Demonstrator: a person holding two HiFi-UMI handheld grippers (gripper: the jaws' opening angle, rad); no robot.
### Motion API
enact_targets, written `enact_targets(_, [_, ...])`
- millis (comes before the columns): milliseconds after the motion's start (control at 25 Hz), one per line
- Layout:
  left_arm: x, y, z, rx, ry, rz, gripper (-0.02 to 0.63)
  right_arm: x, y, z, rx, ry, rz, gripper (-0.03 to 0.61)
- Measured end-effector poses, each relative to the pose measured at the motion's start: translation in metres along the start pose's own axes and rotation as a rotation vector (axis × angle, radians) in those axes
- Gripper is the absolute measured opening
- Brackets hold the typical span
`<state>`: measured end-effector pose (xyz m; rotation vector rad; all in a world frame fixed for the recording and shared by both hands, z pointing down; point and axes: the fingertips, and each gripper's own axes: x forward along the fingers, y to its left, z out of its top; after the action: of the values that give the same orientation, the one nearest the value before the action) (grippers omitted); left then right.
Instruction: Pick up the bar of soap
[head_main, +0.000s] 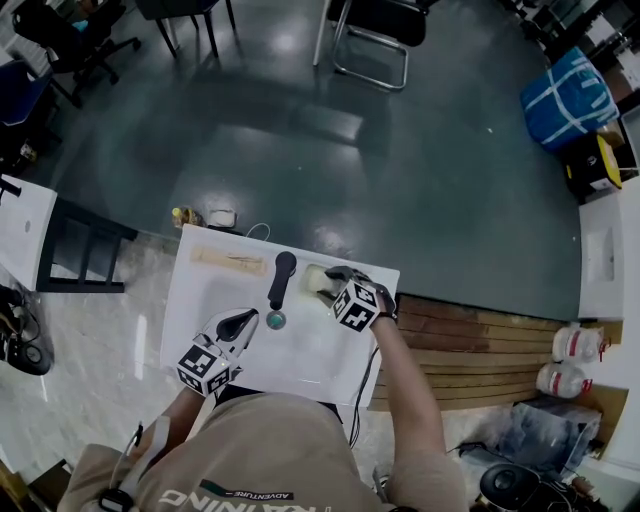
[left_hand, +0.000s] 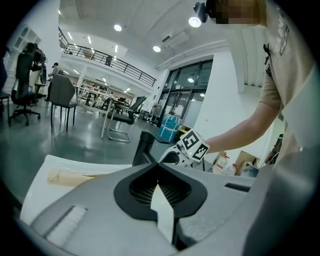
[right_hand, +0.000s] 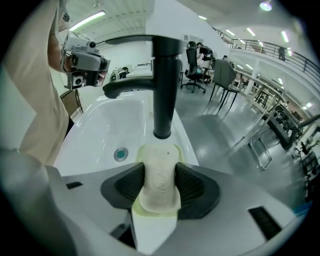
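The cream bar of soap (right_hand: 159, 176) lies on a pale green dish (right_hand: 158, 151) on the white sink top, just right of the black faucet (right_hand: 162, 85). My right gripper (right_hand: 159, 187) is shut on the soap, with a dark pad pressed against each long side. In the head view the right gripper (head_main: 338, 284) covers most of the soap (head_main: 316, 279). The left gripper (head_main: 236, 327) hovers over the basin's near left part, pads together and nothing between them. From the left gripper (left_hand: 157, 172), the right gripper's marker cube (left_hand: 193, 144) shows beyond the faucet (left_hand: 143, 148).
The drain (head_main: 276, 320) sits in the basin (head_main: 310, 360) below the faucet (head_main: 283, 277). A tan flat strip (head_main: 228, 259) lies along the sink's far left edge. A wooden pallet (head_main: 470, 330) and white jugs (head_main: 575, 345) stand to the right; chairs stand on the grey floor beyond.
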<state>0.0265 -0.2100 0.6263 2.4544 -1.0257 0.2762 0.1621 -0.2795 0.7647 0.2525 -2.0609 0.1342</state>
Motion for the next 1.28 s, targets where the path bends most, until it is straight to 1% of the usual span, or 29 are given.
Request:
enact_targets(280, [0.000,-0.011,0.005,0.020,-0.008,-0.006,-0.008,-0.036,0.000,0.017,0.110,-0.190,-0.083,0.189])
enact_targets(400, [-0.002,-0.014,0.009,0.038,-0.011,-0.007,-0.008,-0.052,0.003,0.023,0.190,-0.281,-0.113,0.189])
enact_targets(560, [-0.004,-0.017,0.016,0.071,-0.020,-0.016,-0.008,-0.082,0.004,0.034,0.289,-0.403,-0.194,0.189])
enact_targets(680, [-0.008,-0.023,0.019,0.079,-0.025,-0.015,-0.008,-0.105,0.014,0.038,0.348,-0.486,-0.232,0.189])
enact_targets(880, [-0.007,-0.030,0.028,0.094,-0.046,-0.027,-0.008,-0.145,0.024,0.043,0.396,-0.592,-0.317,0.189])
enact_targets(1040, [-0.010,-0.036,0.039,0.122,-0.060,-0.034,-0.008,-0.180,0.032,0.046,0.441,-0.679,-0.374,0.189])
enact_targets(1280, [-0.012,-0.041,0.055,0.168,-0.084,-0.042,-0.008,-0.221,0.048,0.054,0.452,-0.779,-0.445,0.189])
